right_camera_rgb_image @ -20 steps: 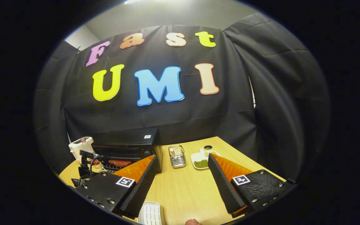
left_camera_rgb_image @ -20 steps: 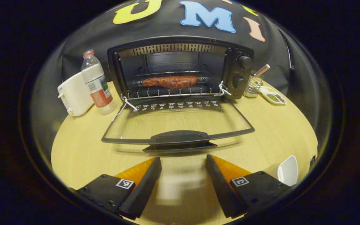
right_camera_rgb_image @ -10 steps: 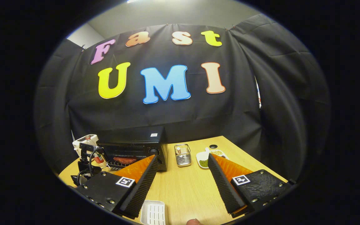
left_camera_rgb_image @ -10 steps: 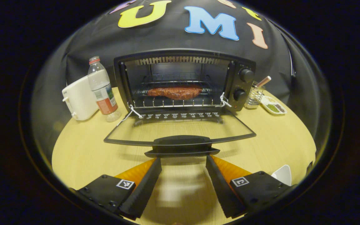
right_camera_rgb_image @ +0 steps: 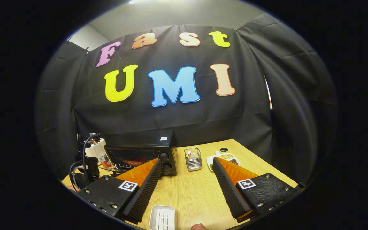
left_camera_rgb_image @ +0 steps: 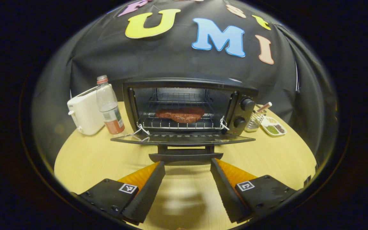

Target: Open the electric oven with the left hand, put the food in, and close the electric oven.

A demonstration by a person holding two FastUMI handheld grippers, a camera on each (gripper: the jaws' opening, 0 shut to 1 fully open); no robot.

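So the electric oven [left_camera_rgb_image: 187, 108] sits at the back of the wooden table [left_camera_rgb_image: 88, 159], door [left_camera_rgb_image: 184, 139] dropped flat open. The food, a brown slab of meat [left_camera_rgb_image: 180, 114], is lying on the wire rack [left_camera_rgb_image: 177, 123] inside. The left gripper [left_camera_rgb_image: 187, 166] is spread wide with nothing in it, its 2 fingertips right below the ends of the door handle [left_camera_rgb_image: 185, 156], looks close but I can't tell if they touch. The right gripper [right_camera_rgb_image: 186, 169] is just as wide apart and empty, held above the table well right of the oven, over a white slotted tray [right_camera_rgb_image: 162, 218]. Left of the oven there's a plastic water bottle [left_camera_rgb_image: 109, 108] and a white toaster [left_camera_rgb_image: 83, 115]; on the right, a wire basket [left_camera_rgb_image: 255, 119] and a small dish of beans [left_camera_rgb_image: 273, 126].
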